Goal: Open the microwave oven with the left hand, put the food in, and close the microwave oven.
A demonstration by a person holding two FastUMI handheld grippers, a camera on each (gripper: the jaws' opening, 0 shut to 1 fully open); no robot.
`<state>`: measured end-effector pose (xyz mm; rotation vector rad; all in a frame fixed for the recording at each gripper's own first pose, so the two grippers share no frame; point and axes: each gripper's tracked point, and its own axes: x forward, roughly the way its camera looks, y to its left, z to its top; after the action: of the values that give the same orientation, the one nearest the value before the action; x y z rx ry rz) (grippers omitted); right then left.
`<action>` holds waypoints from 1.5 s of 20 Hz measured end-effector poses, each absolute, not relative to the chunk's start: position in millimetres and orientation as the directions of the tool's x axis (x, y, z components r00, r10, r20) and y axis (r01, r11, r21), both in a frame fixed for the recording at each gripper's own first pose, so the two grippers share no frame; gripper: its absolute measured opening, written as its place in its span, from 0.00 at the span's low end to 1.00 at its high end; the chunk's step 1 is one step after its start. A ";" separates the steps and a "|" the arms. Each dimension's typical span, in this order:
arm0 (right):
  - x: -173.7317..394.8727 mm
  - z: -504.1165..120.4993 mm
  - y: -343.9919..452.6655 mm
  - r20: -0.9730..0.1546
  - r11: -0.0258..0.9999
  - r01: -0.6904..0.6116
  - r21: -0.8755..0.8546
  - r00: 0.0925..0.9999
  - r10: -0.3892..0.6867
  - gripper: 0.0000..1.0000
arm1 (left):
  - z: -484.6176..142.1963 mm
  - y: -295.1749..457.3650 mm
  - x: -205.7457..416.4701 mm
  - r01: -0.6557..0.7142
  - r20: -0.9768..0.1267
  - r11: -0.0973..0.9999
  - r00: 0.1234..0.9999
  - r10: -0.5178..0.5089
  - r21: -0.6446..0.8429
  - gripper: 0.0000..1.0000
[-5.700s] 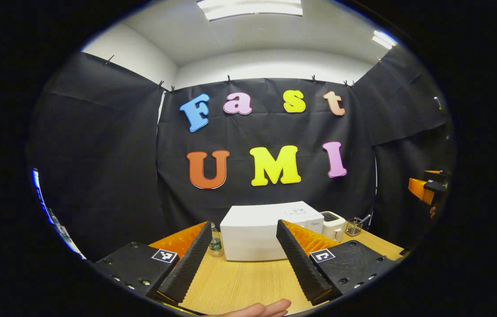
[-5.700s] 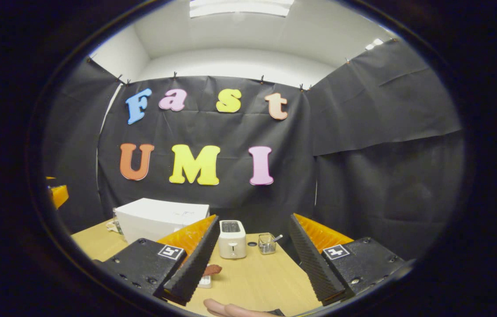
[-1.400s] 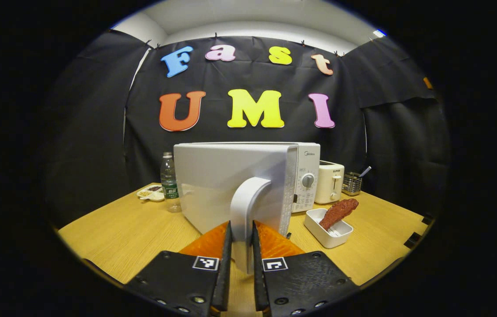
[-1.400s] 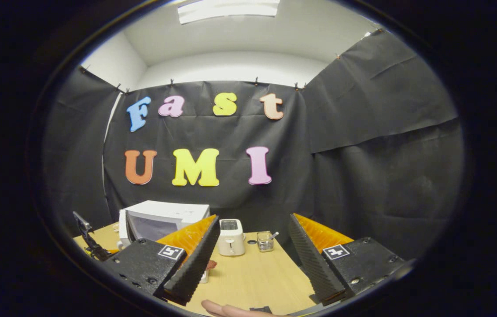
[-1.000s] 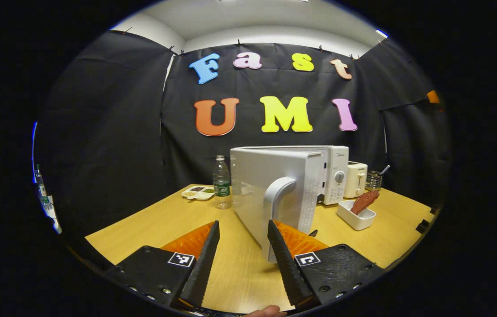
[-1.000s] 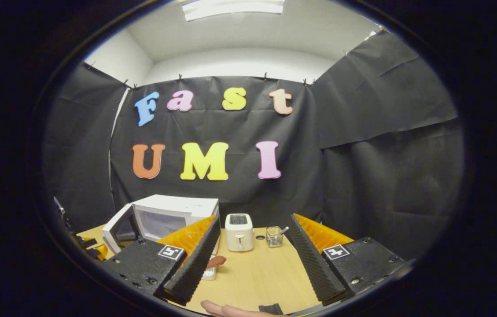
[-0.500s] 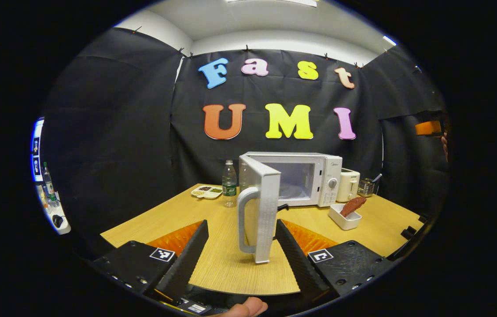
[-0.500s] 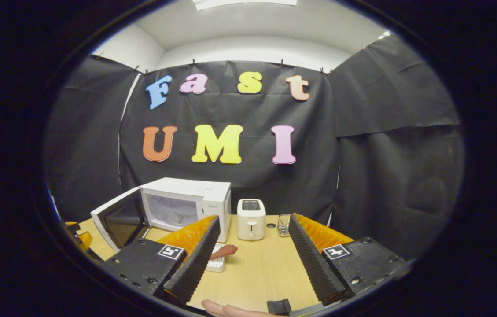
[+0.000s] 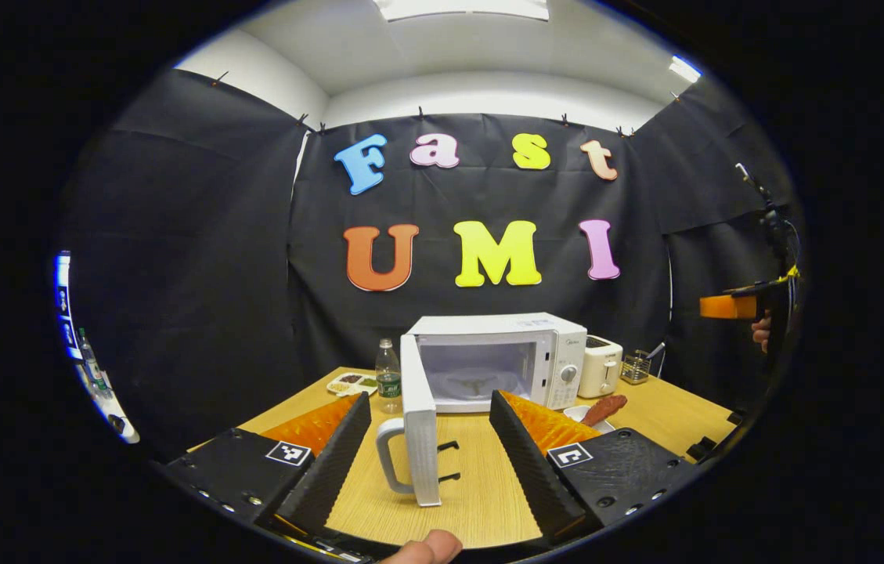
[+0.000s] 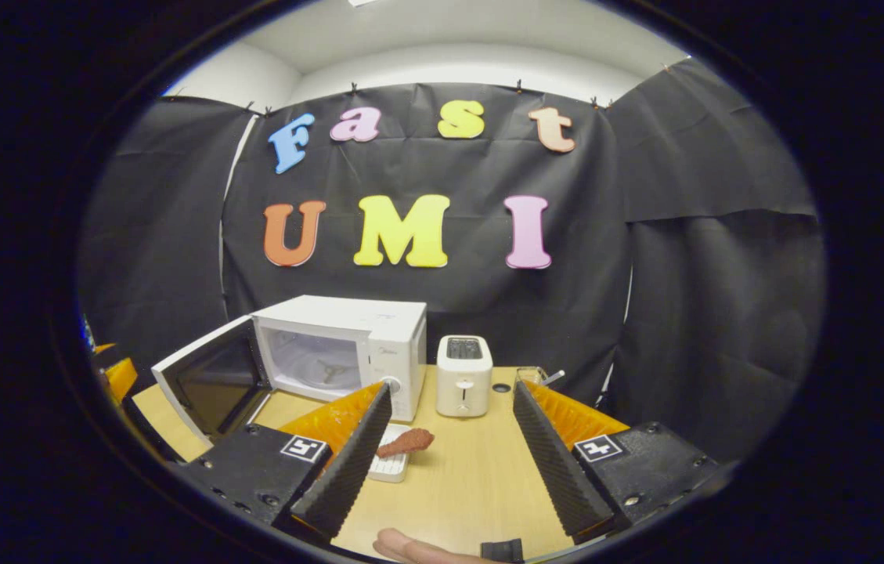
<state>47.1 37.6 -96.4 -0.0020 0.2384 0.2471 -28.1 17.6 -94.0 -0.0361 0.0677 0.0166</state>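
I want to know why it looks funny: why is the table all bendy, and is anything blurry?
Left gripper view: the fisheye lens bows the table edge; the open microwave door looks sharp. Right gripper view: the table curves likewise, the ceiling glows bright, and the food and toaster are crisp, not blurred.

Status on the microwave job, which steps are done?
Done: microwave door stands wide open, chamber bare. In hand: nothing; left gripper and right gripper have open, empty jaws. Left: food sits on its white dish on the table; load it, then close the door.
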 end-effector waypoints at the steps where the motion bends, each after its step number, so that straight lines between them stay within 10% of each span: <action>1: 53.9 -103.8 42.4 -0.261 0.964 -0.263 0.035 0.929 0.263 1.00 | -84.4 14.5 -21.5 -0.016 -0.053 0.999 0.998 0.014 -0.041 0.94; 17: 165.3 -282.6 91.9 -0.671 0.817 -0.358 0.453 0.466 0.576 0.95 | -59.1 -41.9 57.5 0.013 -0.021 0.999 1.000 -0.014 -0.042 0.94; 22: 171.7 -324.8 115.1 -0.664 0.717 -0.214 0.663 0.274 0.696 0.77 | -71.5 -37.6 68.1 -0.011 -0.065 0.999 0.998 0.009 -0.032 0.94; 26: 167.2 -326.0 127.5 -0.594 0.626 -0.180 0.759 0.203 0.778 0.16 | -79.1 -39.0 69.0 0.003 -0.088 0.999 0.996 -0.007 -0.050 0.94; 30: 159.3 -318.6 119.6 -0.601 0.642 -0.186 0.744 0.236 0.764 0.10 | -74.8 -28.1 64.6 -0.006 -0.076 0.999 0.997 0.001 -0.054 0.94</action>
<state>159.3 119.6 -318.6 0.6016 1.1580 0.7076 64.6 -28.1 -74.8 -0.0542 0.0759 0.0036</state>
